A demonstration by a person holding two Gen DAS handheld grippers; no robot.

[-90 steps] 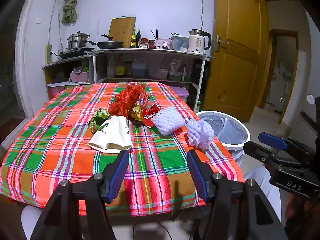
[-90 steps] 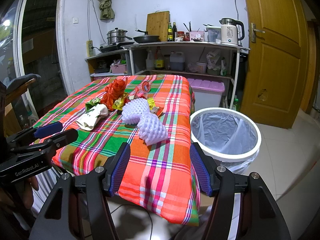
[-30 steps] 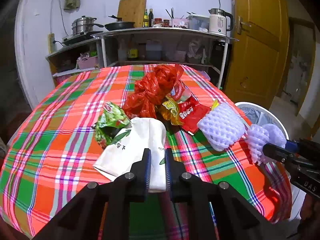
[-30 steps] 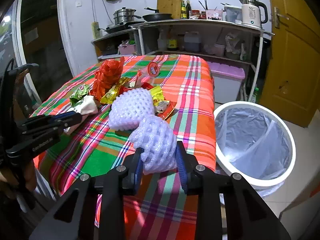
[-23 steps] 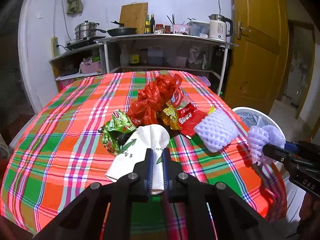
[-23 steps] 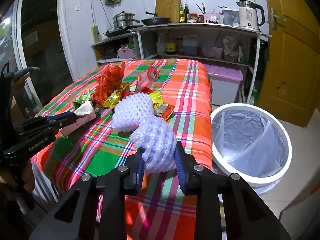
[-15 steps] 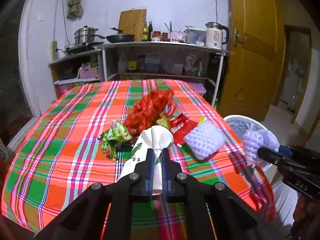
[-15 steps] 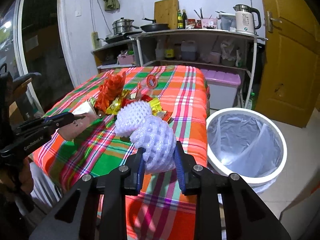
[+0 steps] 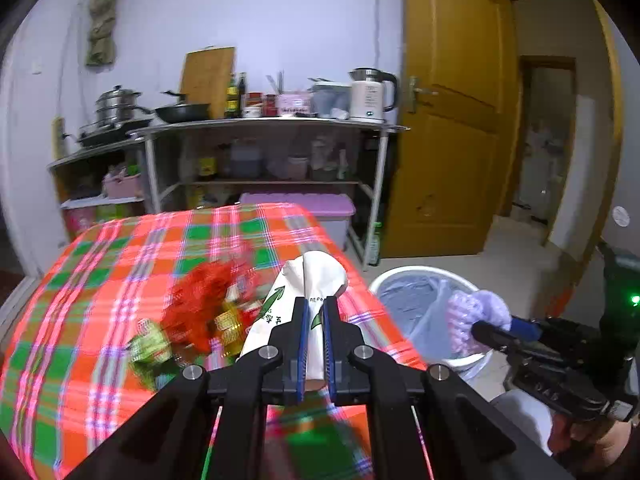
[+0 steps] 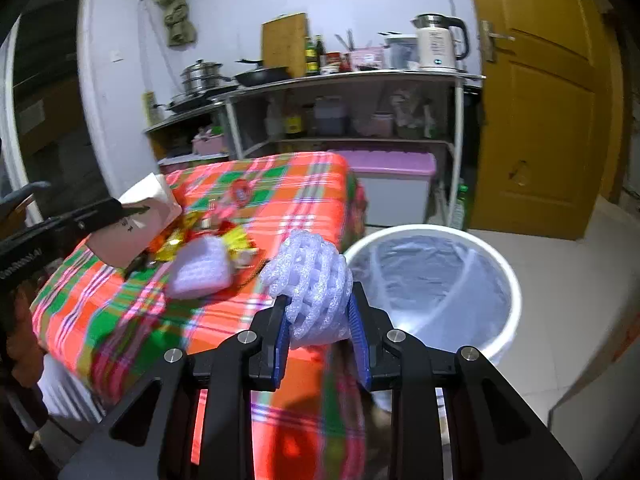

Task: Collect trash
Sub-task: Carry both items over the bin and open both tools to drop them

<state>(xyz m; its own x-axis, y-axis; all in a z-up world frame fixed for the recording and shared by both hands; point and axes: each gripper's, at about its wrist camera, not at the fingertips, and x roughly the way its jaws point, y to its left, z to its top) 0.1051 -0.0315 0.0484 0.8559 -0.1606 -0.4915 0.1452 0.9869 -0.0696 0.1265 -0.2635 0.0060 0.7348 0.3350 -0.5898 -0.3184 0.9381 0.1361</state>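
My left gripper is shut on a white paper bag with green print and holds it up above the plaid table. The bag also shows in the right wrist view. My right gripper is shut on a white foam fruit net, lifted at the table's right edge beside the white trash bin. The net and bin also show in the left wrist view. A second foam net, a red plastic bag and snack wrappers lie on the table.
A metal shelf rack with pots, bottles and a kettle stands behind the table. A purple-lidded box sits under it. A yellow door is at the right. Tiled floor surrounds the bin.
Both grippers closed on their items and lifted them off the table. Both have since swung right toward the bin, the left with the paper bag, the right with the foam net.
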